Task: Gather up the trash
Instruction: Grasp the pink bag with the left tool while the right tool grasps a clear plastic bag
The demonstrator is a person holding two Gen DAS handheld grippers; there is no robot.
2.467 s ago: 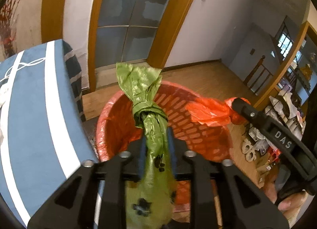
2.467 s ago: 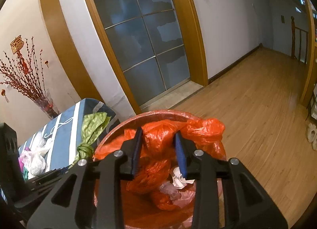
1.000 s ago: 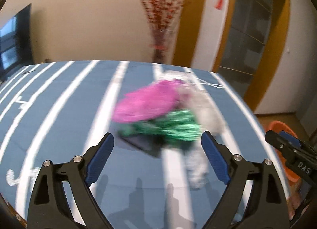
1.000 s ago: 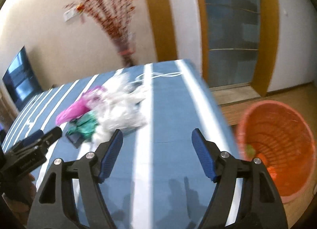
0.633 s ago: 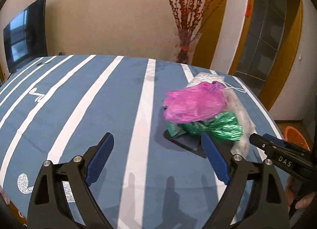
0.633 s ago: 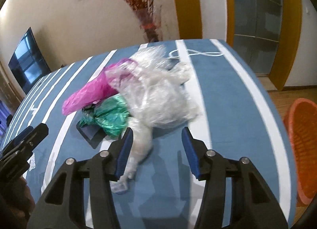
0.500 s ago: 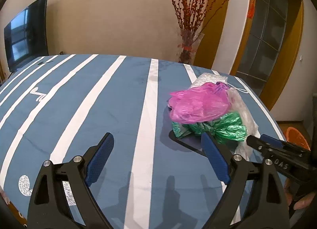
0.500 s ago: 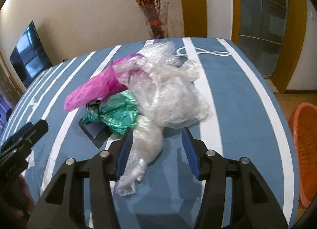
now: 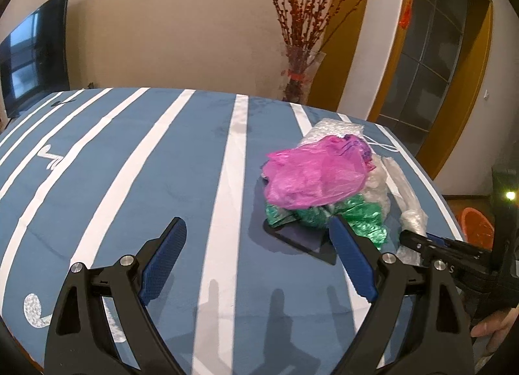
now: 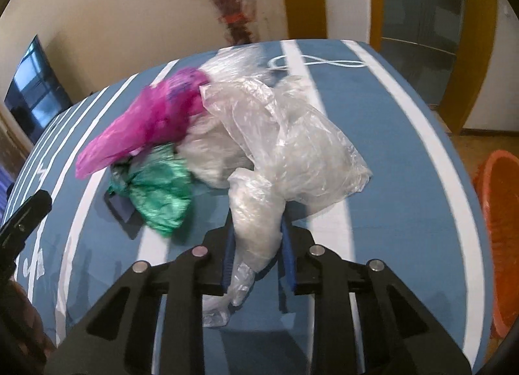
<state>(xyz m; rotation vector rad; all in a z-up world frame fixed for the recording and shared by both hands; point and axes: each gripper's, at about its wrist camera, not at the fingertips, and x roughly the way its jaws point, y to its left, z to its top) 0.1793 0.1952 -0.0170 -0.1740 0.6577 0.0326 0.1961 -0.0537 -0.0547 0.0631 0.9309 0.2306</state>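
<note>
A heap of trash lies on the blue striped table [image 9: 129,164]: a pink bag [image 9: 318,174] [image 10: 146,125], a crumpled green bag [image 9: 356,216] [image 10: 159,190] and a big clear plastic bag [image 10: 282,135] [image 9: 408,199]. My right gripper [image 10: 257,229] is closing its jaws on the clear bag's twisted lower end, and the pads press the plastic from both sides. It also shows at the right of the left wrist view as the right gripper [image 9: 421,242]. My left gripper [image 9: 256,222] hangs open and holds nothing, just in front of the green bag.
A dark flat item [image 9: 298,238] lies under the green bag. An orange basket [image 10: 499,196] [image 9: 476,225] stands on the floor past the table's right edge. A vase of red branches [image 9: 301,73] stands behind the table, a white cord [image 10: 314,62] lies at its far end, and a TV [image 9: 32,57] is at the left.
Both grippers swung from the orange basket to the table. The right one then dropped toward the heap and narrowed its jaws around the clear bag's end. The left stayed open.
</note>
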